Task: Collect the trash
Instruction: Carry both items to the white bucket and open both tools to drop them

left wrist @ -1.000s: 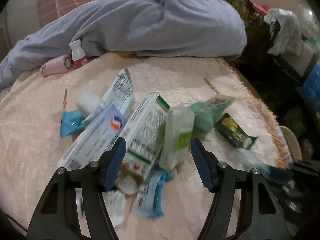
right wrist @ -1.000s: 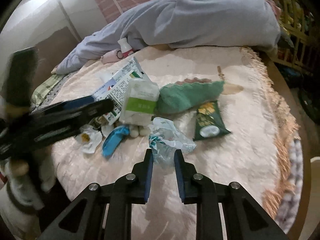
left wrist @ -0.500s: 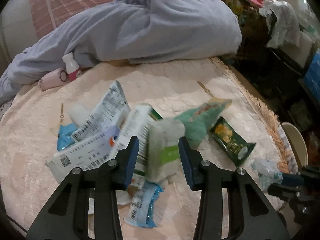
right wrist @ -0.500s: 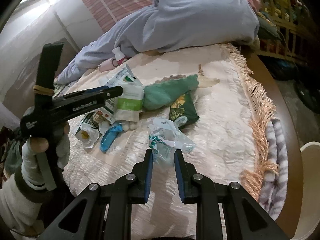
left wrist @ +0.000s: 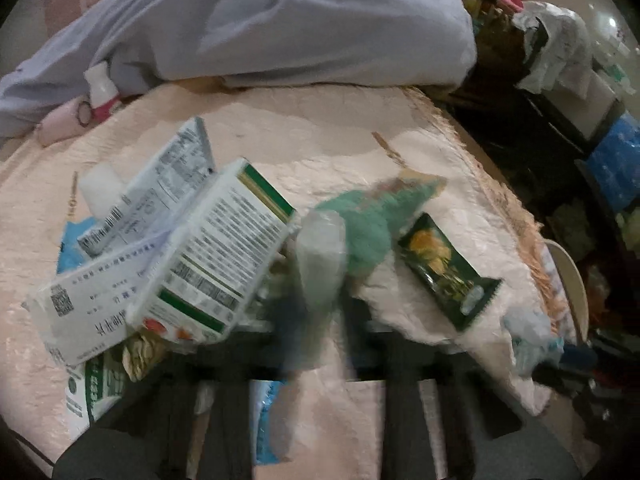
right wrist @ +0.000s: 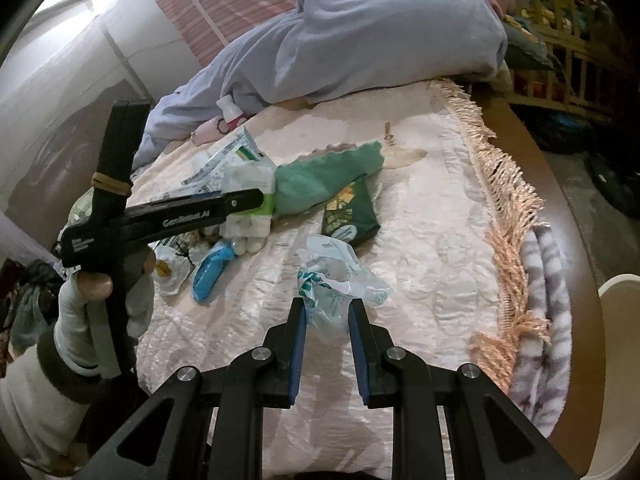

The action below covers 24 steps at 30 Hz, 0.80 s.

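Two pieces of trash are picked up so far, one in each claw, and neither is in a bin yet. Most of the job is left, I think.

Nearest, at the front edge of the surface (right wrist: 560, 220), the right claw (right wrist: 326, 306) is squeezed on a crumpled plastic bag (right wrist: 340, 276). Its two blue pads are only a little apart, with the bag pinched between them. The bag rests on the pink fringed cloth (right wrist: 440, 240) that covers the surface.

A bit further in, near the left edge, a gloved hand (right wrist: 104, 292) holds the left claw (right wrist: 256, 200). That claw is closed tight on a white pack with a green band (right wrist: 256, 174). Small white cotton balls show at the bottom of the pack. The left claw's own view is blurry, so I go by the other view.

Lots of trash lies around that pack. A blue wrapper (right wrist: 212, 268) is just beside it, toward the front edge. A dark green snack bag (right wrist: 348, 212) is near the middle of the surface. A green towel (right wrist: 324, 180) touches the snack bag and the pack. A white box with green stripes (left wrist: 216, 256) leans on a long white box (left wrist: 92, 308) at the left side.

Far back, a pink bottle (left wrist: 64, 124) lies at the back edge, against a big lilac blanket (right wrist: 360, 40).

A white round thing (right wrist: 620, 360) sits just past the right edge. It may be a bin, but I cannot tell.
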### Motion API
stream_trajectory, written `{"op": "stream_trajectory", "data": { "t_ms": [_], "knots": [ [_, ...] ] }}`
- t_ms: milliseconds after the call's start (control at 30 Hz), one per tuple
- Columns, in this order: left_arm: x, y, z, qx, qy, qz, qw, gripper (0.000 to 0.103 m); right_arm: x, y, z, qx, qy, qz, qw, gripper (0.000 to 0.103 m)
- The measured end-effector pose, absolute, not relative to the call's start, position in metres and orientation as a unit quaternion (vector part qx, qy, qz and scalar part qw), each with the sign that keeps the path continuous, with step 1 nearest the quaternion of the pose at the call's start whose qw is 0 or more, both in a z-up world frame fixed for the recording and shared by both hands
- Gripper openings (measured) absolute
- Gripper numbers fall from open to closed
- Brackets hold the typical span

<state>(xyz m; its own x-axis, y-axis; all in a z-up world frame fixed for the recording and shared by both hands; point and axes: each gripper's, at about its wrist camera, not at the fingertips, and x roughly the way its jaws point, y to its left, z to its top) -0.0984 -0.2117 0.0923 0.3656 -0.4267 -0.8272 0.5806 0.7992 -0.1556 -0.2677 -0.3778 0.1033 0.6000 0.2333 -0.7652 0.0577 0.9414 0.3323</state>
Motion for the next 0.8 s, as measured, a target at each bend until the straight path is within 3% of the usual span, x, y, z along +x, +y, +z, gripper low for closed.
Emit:
{"op": "stream_trajectory", "data": {
  "t_ms": [333, 800],
  "knots": [
    [-0.130, -0.214, 0.141, 0.021, 0.468, -0.377, 0.799, 0.008, -0.286, -0.404, 0.115, 0.177, 0.427, 0.018, 0.887, 0.020],
    [-0.232, -0.353, 0.153, 0.067, 0.473, -0.508, 0.717, 0.008, -0.375, -0.513, 0.105, 0.215, 0.426, -0.118, 0.871, 0.020]
  ]
}}
